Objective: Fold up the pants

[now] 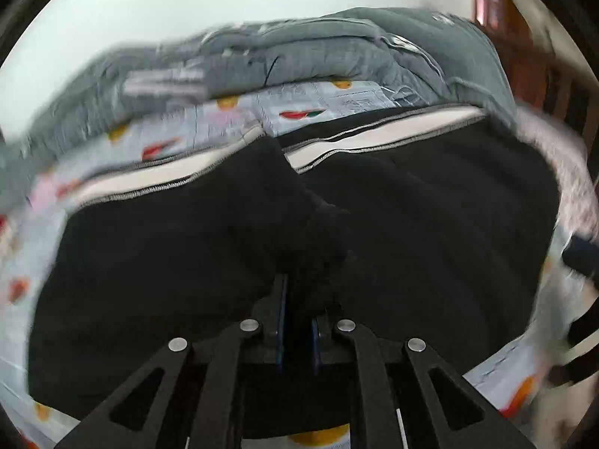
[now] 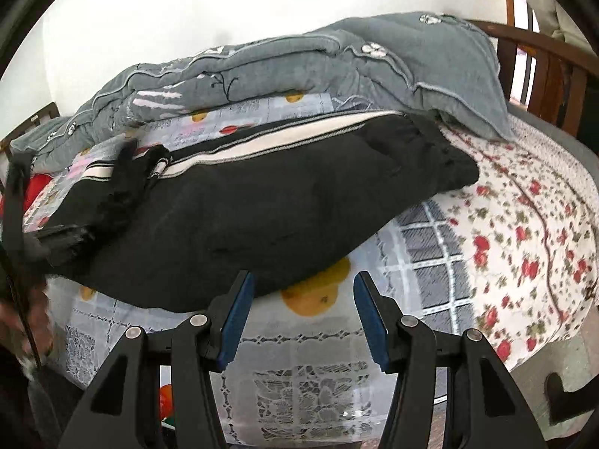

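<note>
Pants fill my left view, pinched in my left fingers; only my right view shows my right fingers spread, at 6 o'clock of them over the bed.

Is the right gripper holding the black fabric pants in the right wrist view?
No, the right gripper is open, its blue pads apart with only the printed bedsheet between them, beside the black fabric pants.

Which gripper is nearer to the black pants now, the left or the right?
Left. The left gripper is shut on the black pants; the right gripper is open, just off their near edge.
</note>
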The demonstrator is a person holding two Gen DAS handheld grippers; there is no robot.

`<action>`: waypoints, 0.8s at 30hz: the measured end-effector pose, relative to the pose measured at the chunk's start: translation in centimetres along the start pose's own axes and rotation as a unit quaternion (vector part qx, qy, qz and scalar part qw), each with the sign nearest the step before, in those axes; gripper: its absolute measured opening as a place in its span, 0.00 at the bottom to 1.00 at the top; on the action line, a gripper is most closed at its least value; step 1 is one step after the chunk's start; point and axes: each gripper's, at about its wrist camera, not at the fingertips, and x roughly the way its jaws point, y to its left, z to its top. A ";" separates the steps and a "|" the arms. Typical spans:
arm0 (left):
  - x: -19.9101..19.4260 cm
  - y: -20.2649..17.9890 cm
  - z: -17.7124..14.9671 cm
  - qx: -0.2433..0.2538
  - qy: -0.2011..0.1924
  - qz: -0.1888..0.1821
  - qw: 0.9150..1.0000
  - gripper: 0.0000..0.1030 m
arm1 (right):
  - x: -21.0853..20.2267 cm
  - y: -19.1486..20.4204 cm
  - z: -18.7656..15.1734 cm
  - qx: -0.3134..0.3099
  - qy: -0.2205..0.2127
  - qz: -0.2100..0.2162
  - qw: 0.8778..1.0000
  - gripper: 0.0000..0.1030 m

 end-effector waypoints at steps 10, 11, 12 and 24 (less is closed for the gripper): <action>-7.3 8.0 -2.4 -0.061 -0.059 -0.095 0.992 0.66 | 0.7 4.6 2.9 -0.024 -0.018 0.041 0.999 0.54; -7.7 9.2 -2.7 -0.068 -0.064 -0.080 0.992 0.67 | 1.0 5.3 3.4 -0.023 -0.018 0.052 0.998 0.56; -8.1 10.3 -3.1 -0.076 -0.064 -0.058 0.993 0.68 | 1.5 6.3 3.9 -0.021 -0.015 0.071 0.997 0.57; -6.9 22.3 -8.9 -0.194 0.002 0.017 0.981 0.69 | 10.4 16.8 6.0 0.001 0.074 0.159 0.984 0.57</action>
